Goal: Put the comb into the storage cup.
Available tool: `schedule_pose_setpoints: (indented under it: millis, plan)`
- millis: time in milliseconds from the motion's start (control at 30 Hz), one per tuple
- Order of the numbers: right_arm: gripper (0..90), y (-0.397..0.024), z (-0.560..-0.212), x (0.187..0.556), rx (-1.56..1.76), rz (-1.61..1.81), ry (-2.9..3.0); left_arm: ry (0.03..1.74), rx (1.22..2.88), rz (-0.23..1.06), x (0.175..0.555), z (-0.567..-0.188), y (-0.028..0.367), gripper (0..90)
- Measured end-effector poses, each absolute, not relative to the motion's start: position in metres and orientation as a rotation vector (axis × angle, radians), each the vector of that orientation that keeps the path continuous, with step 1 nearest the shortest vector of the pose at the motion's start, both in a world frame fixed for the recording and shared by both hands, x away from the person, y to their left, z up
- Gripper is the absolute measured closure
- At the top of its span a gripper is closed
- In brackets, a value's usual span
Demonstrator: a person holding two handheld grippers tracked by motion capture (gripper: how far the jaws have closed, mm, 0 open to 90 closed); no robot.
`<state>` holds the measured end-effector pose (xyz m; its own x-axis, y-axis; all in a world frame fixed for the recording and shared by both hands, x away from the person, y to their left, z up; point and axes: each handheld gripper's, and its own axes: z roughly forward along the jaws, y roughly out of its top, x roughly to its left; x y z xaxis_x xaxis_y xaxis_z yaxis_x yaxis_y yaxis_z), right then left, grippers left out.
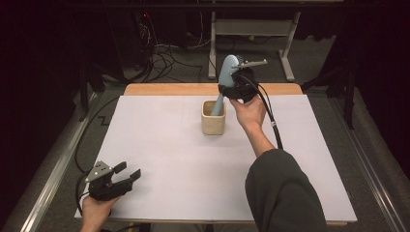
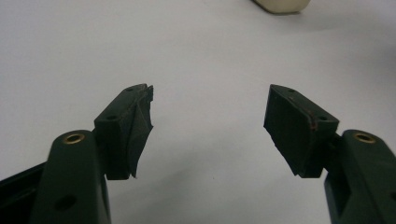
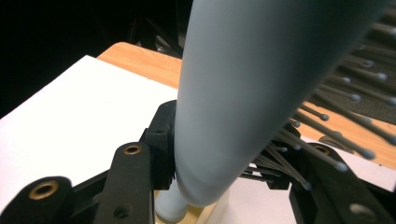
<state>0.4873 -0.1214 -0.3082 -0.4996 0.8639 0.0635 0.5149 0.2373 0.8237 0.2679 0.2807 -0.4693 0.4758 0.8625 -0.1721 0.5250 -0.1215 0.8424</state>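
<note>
Right gripper: jaws clenched on a pale blue hairbrush, one pad against its smooth back, the other among the bristles, which are thin dark pins with small rounded tips. Hairbrush: held nearly upright, head up, handle pointing down into the mouth of a cup; whether the handle touches the cup's floor cannot be told. No brand, label or writing readable on the brush. Cup: cream, squarish with rounded corners, standing upright on the white sheet a little far of the middle and slightly right; no print visible. Right hand: grasps the gripper from the near side, dark green sleeve trailing to the near edge, black cable hanging beside the wrist. Left gripper: jaws released, standing wide apart with nothing between the pads, resting low over the near left corner of the sheet, well apart from the cup; grey three-cornered plate on top. White sheet: covers a wooden table, bare wood showing along the far edge. No lettering legible anywhere on the table.
</note>
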Motion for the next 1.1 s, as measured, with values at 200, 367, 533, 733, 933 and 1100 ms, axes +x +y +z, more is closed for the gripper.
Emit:
schedule_pose_setpoints:
  millis: [200,367,533,733,933,1100]
  plan:
    - [56.4,-0.118,-0.316,0.487,1.270,1.155,2.130,1.176,1.789,0.454,0.268,-0.469,0.281,32.6]
    - [56.3,-0.112,-0.322,0.487,1.259,1.142,2.137,1.174,1.788,0.455,0.268,-0.469,0.280,32.7]
    - [56.3,-0.112,-0.330,0.488,1.280,1.140,2.133,1.171,1.790,0.457,0.268,-0.469,0.281,32.8]
    - [56.2,-0.112,-0.334,0.489,1.292,1.128,2.136,1.171,1.785,0.456,0.268,-0.469,0.281,32.8]
    - [55.8,-0.109,-0.339,0.489,1.288,1.105,2.139,1.162,1.795,0.451,0.269,-0.469,0.280,33.0]
    - [55.5,-0.106,-0.343,0.490,1.296,1.094,2.145,1.165,1.785,0.447,0.269,-0.469,0.281,32.9]
